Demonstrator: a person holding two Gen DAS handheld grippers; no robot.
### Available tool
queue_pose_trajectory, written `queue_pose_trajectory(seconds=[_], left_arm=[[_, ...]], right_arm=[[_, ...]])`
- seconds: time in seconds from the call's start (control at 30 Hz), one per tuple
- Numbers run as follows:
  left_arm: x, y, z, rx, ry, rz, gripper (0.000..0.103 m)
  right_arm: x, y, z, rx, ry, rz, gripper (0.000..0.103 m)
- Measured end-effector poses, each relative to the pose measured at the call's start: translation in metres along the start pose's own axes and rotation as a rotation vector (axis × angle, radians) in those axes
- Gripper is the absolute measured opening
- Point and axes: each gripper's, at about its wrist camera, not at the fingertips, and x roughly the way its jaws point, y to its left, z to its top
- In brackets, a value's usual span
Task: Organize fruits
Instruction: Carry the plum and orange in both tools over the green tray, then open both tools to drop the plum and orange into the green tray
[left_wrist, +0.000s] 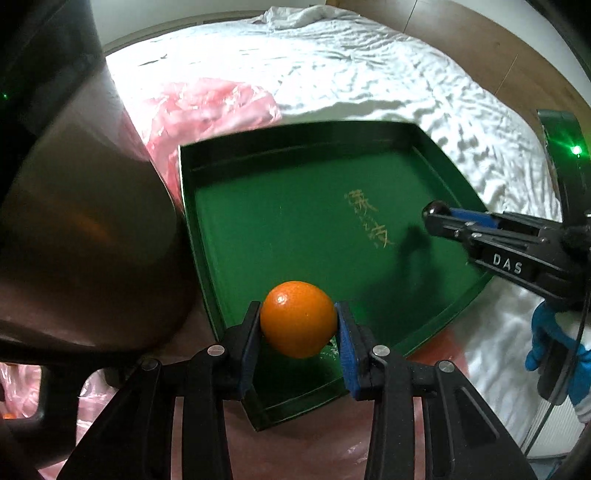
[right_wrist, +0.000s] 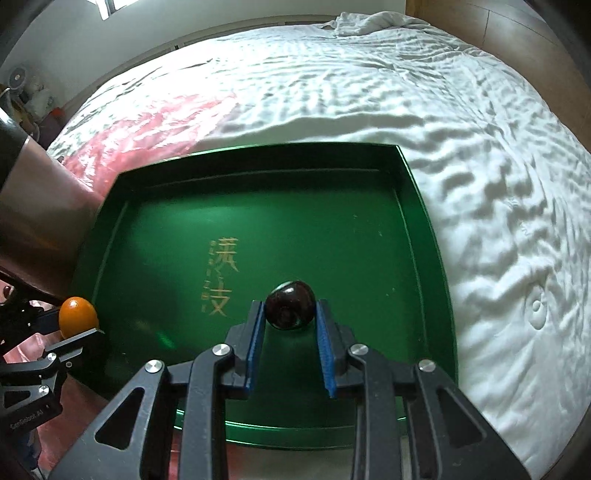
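One orange (left_wrist: 298, 319) is clamped between the left gripper's (left_wrist: 299, 325) pads over the near left corner of one green tray (left_wrist: 436, 147), which bears gold characters. One dark fruit (right_wrist: 291, 304) is gripped by the right gripper (right_wrist: 290, 314), marked "DAS", above the tray.

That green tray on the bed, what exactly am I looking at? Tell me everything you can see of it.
The green tray is a shallow, square, glossy box with low upright walls and gold characters printed on its floor. It lies flat, open side up, on the white quilt, its left side beside crumpled pink plastic. Nothing rests inside it yet. The left tool holds an orange over its near edge; the right tool holds a dark round fruit above its floor.
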Motion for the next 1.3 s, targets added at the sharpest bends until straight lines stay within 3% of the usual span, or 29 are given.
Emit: queue_pose_trajectory(seconds=[0.4, 0.47, 0.5, 0.53, 0.7, 1.0, 1.07, 1.3], left_arm=[[0.015, 0.004, -0.003, -0.008, 0.062, -0.011, 0.034], [0.015, 0.004, -0.002, -0.009, 0.06, -0.008, 0.034], [0.013, 0.003, -0.002, -0.002, 0.056, -0.003, 0.034], [0.016, 0.0, 0.001, 0.001, 0.055, -0.001, 0.034], [0.005, -0.006, 0.006, 0.026, 0.014, 0.029, 0.046], [-0.04, -0.025, -0.003, 0.118, -0.079, 0.029, 0.046], [-0.053, -0.029, -0.01, 0.136, -0.103, 0.019, 0.046], [-0.096, -0.018, -0.046, 0.174, -0.151, -0.026, 0.046]], right_arm=[[0.004, -0.003, -0.001, -0.004, 0.023, -0.053, 0.049], [0.001, -0.004, 0.0, 0.005, 0.022, -0.059, 0.072], [-0.001, -0.004, 0.001, 0.007, 0.019, -0.066, 0.092], [-0.003, -0.003, 0.001, 0.006, 0.016, -0.072, 0.1], [-0.018, 0.003, 0.004, -0.008, 0.002, -0.092, 0.103], [-0.057, 0.011, -0.006, 0.066, -0.048, -0.099, 0.103], [-0.064, 0.013, -0.009, 0.089, -0.05, -0.133, 0.103], [-0.076, 0.029, -0.025, 0.122, -0.03, -0.114, 0.103]])
